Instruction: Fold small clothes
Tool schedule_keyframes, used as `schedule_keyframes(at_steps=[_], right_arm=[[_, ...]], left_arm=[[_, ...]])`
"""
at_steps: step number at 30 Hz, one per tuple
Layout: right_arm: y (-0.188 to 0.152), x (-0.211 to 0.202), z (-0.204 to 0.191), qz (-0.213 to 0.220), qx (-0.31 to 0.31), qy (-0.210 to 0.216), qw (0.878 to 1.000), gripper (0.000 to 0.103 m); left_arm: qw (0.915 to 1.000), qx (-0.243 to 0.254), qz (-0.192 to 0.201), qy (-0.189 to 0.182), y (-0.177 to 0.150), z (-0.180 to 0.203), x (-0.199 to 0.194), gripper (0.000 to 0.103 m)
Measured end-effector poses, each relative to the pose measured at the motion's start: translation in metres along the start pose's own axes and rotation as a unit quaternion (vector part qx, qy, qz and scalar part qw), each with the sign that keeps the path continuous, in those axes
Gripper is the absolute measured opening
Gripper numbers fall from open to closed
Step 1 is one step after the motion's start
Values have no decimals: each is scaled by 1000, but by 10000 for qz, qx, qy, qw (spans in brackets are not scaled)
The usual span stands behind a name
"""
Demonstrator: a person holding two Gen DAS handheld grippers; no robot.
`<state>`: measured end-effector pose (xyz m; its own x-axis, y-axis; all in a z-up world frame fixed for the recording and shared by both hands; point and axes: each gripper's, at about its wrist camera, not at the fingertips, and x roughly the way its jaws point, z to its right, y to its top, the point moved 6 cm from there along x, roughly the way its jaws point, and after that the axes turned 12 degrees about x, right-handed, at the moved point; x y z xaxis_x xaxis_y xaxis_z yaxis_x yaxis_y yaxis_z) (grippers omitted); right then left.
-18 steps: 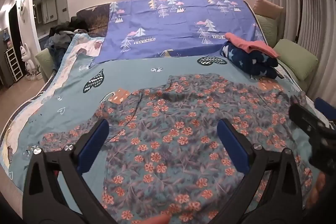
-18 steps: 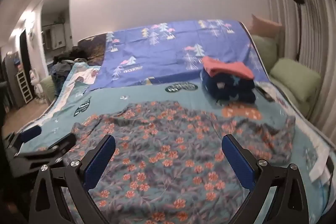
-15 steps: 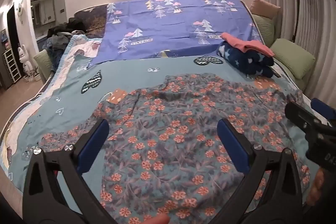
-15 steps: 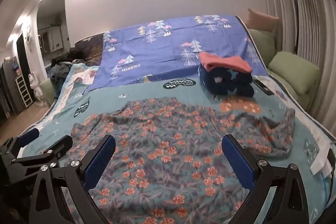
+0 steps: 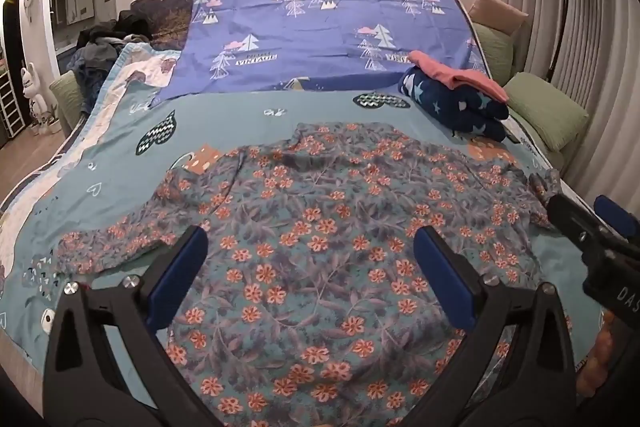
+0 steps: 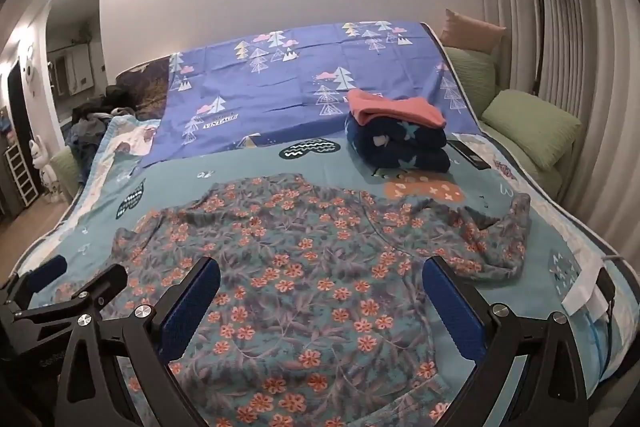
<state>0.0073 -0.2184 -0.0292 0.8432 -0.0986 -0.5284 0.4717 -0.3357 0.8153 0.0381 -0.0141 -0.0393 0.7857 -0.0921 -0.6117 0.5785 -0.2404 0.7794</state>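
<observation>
Here, the left gripper (image 5: 310,257) stands wide open, its blue-padded jaws spread above the floral garment (image 5: 328,227) and gripping nothing. The right gripper (image 6: 320,287) is likewise fully spread and empty over the same cloth. The garment lies unfolded, flat on the teal bedcover (image 5: 240,115), one sleeve rumpled toward the right edge. Farther back, a stack of folded clothes (image 6: 396,135) rests before the blue tree-print sheet (image 6: 280,83).
</observation>
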Motion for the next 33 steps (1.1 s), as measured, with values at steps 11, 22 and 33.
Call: schedule_keyframes(at_steps=[11, 22, 33], right_arm=[[-2, 2, -1, -60, 27, 7, 10000, 103], [-1, 3, -1, -53, 7, -7, 10000, 103], [0, 7, -4, -87, 23, -13, 10000, 103]], left_arm=[[9998, 121, 91, 90, -5, -3, -1, 102], [9997, 202, 153, -67, -5, 2, 0, 102], [9997, 220, 93, -97, -10, 0, 6, 102]])
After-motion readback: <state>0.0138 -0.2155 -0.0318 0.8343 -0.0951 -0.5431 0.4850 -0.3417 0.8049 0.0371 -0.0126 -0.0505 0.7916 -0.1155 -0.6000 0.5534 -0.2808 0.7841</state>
